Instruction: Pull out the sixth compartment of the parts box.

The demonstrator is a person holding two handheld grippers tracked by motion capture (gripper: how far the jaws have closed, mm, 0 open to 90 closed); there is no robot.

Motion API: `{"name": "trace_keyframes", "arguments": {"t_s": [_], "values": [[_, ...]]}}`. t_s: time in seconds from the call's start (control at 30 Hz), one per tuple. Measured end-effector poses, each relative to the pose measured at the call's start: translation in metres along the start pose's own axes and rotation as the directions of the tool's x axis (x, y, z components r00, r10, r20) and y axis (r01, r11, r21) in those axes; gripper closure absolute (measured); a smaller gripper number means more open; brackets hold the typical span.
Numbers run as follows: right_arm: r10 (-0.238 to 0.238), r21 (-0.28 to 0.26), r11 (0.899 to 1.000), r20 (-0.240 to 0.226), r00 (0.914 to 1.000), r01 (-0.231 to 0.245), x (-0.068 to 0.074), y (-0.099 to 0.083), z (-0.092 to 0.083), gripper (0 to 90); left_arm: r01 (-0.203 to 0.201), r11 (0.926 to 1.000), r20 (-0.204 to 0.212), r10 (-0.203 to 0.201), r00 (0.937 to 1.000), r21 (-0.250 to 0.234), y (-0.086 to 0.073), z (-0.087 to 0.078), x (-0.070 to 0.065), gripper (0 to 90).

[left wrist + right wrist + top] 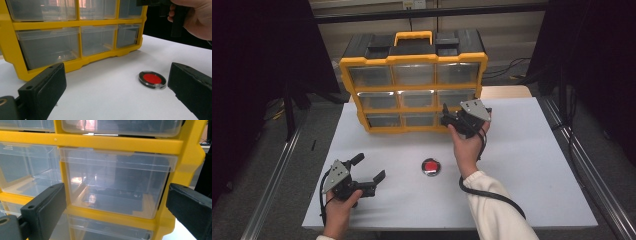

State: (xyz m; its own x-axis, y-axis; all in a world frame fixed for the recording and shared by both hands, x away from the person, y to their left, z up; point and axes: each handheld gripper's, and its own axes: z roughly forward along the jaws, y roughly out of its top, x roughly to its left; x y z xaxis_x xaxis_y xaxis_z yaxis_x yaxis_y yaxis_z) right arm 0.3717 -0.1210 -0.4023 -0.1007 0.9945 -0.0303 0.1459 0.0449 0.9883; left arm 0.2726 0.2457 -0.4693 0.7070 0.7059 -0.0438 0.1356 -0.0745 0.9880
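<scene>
We are risking tipping the yellow organizer (412, 87) while our open right gripper (455, 119) is crowding its clear drawer (115, 182), the left gripper (364, 172) idling open.

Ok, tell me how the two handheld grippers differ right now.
The left gripper sits low near the table's front edge, aimed at the round red-centred disc; the right gripper is raised at the yellow drawer cabinet, facing a clear drawer. Both have open, empty jaws.

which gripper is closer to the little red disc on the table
Left, narrowly. The left gripper sits low over the table just left of the red disc, open jaws pointing toward it. The right gripper is raised behind the disc, facing the yellow drawer organizer.
</scene>
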Motion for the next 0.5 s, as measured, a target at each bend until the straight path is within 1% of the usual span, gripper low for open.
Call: {"name": "trace_keyframes", "arguments": {"t_s": [0.03, 0.07, 0.1, 0.13, 0.2, 0.23, 0.27, 0.3, 0.4, 0.5], "values": [[-0.005, -0.006, 1.0, -0.004, 1.0, 0.005, 0.0004, 0.0008, 0.0006, 2.5, -0.021, 0.9997, 0.004, 0.021, 0.9998, 0.014, 0.0002, -0.0011, 0.0014, 2.0], [-0.015, 0.003, 1.0, -0.01, 0.9998, 0.015, 0.0006, 0.0018, -0.0002, 2.6, 0.01, 0.9999, -0.001, -0.01, 0.9999, -0.007, -0.0001, 0.0006, -0.0006, 2.0], [-0.025, -0.008, 1.0, -0.001, 0.9997, 0.025, 0.0017, 0.0022, 0.0009, 2.6, 0.008, 1.0, -0.001, -0.008, 1.0, -0.005, -0.0001, 0.0004, -0.0004, 2.0], [-0.047, -0.001, 0.999, -0.001, 0.9989, 0.047, 0.0029, 0.0035, 0.0011, 2.8, 0.011, 0.9999, -0.002, -0.011, 0.9999, -0.007, -0.0001, 0.0005, -0.0005, 2.0], [-0.069, -0.003, 0.998, 0.009, 0.9976, 0.069, 0.0045, 0.0042, 0.0019, 3.1, 0.016, 0.9998, -0.001, -0.016, 0.9999, -0.008, -0.0001, 0.0004, -0.0008, 2.0], [-0.083, -0.001, 0.997, 0.009, 0.9965, 0.083, 0.0051, 0.0045, 0.0023, 3.8, 0.016, 0.9998, -0.001, -0.016, 0.9999, -0.008, -0.0001, 0.0004, -0.0008, 2.0], [-0.083, -0.001, 0.997, 0.009, 0.9965, 0.083, 0.0051, 0.0045, 0.0023, 3.8, 0.016, 0.9998, 0.0, -0.016, 0.9999, -0.008, -0.0001, 0.0004, -0.0008, 2.0], [-0.098, -0.002, 0.995, 0.01, 0.9952, 0.098, 0.0056, 0.0046, 0.0026, 5.3, 0.017, 0.9998, 0.0, -0.017, 0.9999, -0.008, -0.0001, 0.0004, -0.0008, 2.0], [-0.14, -0.003, 0.99, 0.02, 0.99, 0.14, 0.0067, 0.0041, 0.0031, 5.8, 0.017, 0.9998, 0.0, -0.017, 0.9999, -0.007, -0.0002, 0.0005, -0.0007, 2.0], [-0.211, -0.002, 0.977, 0.04, 0.9766, 0.211, 0.0079, 0.0044, 0.0041, 7.1, 0.008, 0.9999, 0.0, -0.008, 1.0, -0.006, -0.0001, 0.0004, -0.0004, 2.0]]}}
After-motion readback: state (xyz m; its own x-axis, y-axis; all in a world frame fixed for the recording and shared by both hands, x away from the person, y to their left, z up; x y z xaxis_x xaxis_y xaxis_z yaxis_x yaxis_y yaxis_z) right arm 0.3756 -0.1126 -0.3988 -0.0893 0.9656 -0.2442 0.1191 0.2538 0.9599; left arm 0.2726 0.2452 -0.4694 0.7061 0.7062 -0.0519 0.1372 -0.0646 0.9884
